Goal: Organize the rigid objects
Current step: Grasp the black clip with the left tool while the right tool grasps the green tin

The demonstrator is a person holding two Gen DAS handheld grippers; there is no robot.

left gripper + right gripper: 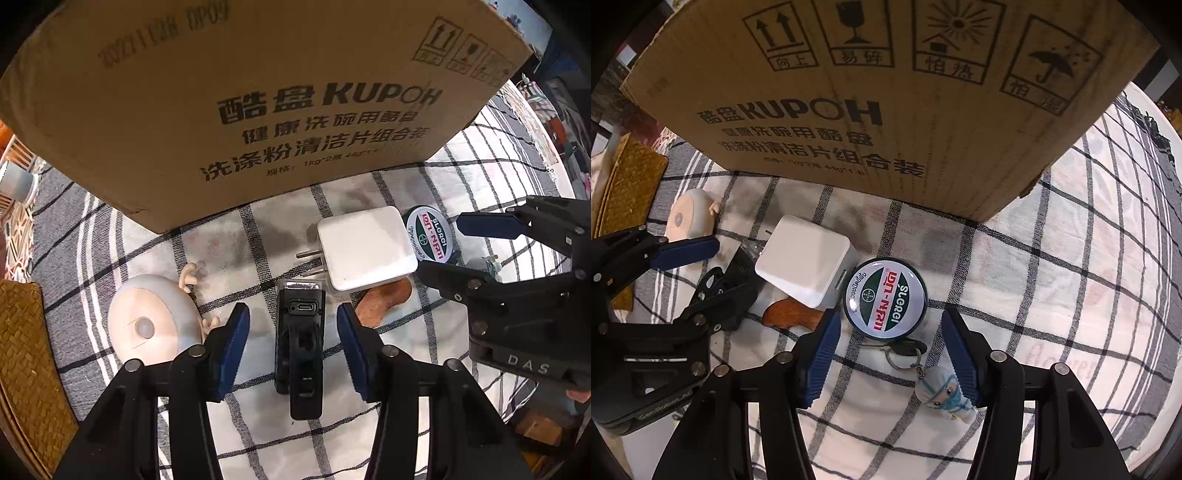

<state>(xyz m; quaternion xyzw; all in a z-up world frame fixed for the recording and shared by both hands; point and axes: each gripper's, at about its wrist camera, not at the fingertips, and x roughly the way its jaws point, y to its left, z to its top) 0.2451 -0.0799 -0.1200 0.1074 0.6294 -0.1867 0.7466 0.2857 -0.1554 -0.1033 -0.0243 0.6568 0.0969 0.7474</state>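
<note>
My left gripper [293,325] is open, its blue pads on either side of a black clip-like device [301,347] with a USB-C port, lying on the checked cloth. A white plug charger [364,247] lies just beyond it, with a brown wooden piece [384,299] beside it. My right gripper [890,332] is open around a round green-and-white badge [884,297], with a key ring and small white figurine [945,393] between its fingers. The right gripper also shows in the left wrist view [443,247]. The left gripper also shows in the right wrist view [701,273].
A large cardboard box [258,92] stands just behind the objects, also in the right wrist view [886,92]. A round cream doll head [155,325] lies at left. A woven mat [26,354] lies at the far left. The checked cloth [1071,277] stretches to the right.
</note>
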